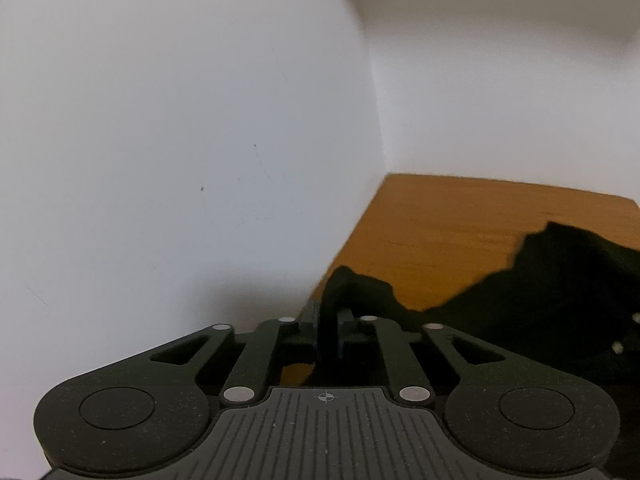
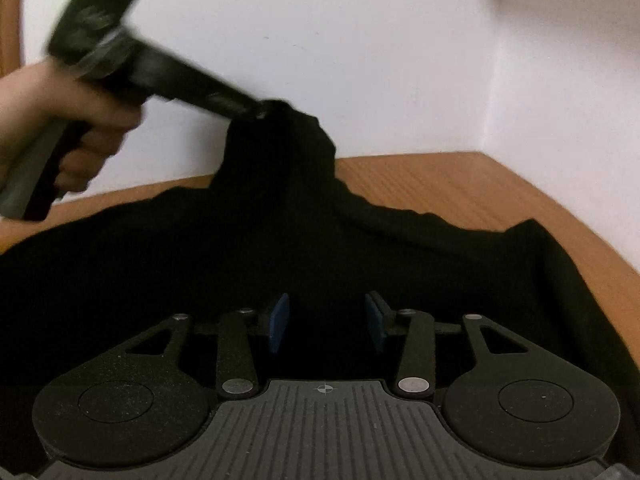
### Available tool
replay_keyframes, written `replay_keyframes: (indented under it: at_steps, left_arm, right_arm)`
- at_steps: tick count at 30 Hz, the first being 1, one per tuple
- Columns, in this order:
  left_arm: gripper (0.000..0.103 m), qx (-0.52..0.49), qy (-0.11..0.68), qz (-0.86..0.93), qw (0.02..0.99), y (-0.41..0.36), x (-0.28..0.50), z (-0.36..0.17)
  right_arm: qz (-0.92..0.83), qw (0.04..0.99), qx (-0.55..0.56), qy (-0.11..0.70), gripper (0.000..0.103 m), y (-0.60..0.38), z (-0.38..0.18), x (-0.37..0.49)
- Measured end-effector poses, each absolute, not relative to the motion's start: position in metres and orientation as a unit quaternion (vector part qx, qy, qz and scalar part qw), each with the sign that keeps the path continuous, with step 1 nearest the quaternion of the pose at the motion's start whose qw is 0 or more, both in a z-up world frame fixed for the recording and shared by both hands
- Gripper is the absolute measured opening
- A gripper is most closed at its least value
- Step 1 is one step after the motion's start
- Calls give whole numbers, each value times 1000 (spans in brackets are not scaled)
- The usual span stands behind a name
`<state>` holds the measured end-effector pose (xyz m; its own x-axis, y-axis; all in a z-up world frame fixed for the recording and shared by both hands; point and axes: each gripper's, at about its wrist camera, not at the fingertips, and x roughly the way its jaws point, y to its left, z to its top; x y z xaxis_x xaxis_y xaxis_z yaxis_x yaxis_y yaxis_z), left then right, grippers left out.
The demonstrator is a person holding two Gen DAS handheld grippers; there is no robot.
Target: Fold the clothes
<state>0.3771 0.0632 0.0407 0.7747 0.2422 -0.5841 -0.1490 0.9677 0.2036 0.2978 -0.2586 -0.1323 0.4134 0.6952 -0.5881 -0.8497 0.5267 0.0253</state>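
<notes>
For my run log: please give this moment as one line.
left gripper: shut on cloth, lifting a fold | right gripper: open above cloth | table: cloth spread

At lower centre the right claw [image 2: 326, 322] stands parted over a black garment [image 2: 160, 256] on the wooden tabletop [image 2: 460, 184]. At upper left, the left claw [image 2: 262, 111] pinches a raised fold.

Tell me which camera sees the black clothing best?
The right wrist view: the black garment spreads across the wooden table, one bunched part lifted by the left gripper. The left wrist view shows only that pinched fold and a dark edge.
</notes>
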Motion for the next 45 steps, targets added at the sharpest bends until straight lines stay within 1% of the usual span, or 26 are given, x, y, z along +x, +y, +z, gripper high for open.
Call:
replay_keyframes:
  at_steps: [5,9,11,13,16,18,27,28,30,33,38,39,41,43,45]
  left_arm:
    - [28,60,312,100,943,65,342,52]
    - [35,50,300,98,948,69,299,70]
    - [36,52,295,101,949,70,273,78]
    - [38,53,293,104,949,71,251,84]
    - [38,41,292,106,950,74,208,92]
    - [38,30,299,102,948,72,183,89]
    - [38,-5,346,116,931,65,74,48]
    - [41,-7,349,120,929,65,64,45]
    - [42,-13,355,127,926,67,46,40]
    - [51,-13,368,128,921,70,25,37]
    - [51,-3,393,120,911,76,16,32]
    - [50,2,396,117,911,76,16,30]
    - [41,21,401,114,909,75,20,27]
    - [10,36,399,114,909,76,27,26]
    - [8,52,384,133,912,80,34,35]
  right_arm:
    - [457,833,-152,270,46,-246,-131,280]
    - [451,837,-148,273,48,-240,-133,275]
    - [450,837,-148,273,49,-238,-132,275]
    - [449,838,-147,273,50,-234,-132,274]
    - [445,840,-145,274,51,-248,-127,287]
    - [441,842,-144,275,52,-258,-124,299]
    - [434,846,-146,275,56,-260,-125,294]
    - [433,846,-146,275,57,-260,-125,294]
    - [430,848,-146,275,59,-258,-126,294]
    - [428,849,-146,275,59,-257,-127,294]
    - [427,849,-147,274,59,-254,-127,293]
    - [427,850,-147,273,59,-254,-127,293]
    - [426,850,-147,273,59,-253,-127,293]
    - [426,850,-147,273,59,-253,-128,293]
    - [427,850,-145,274,59,-253,-128,293]
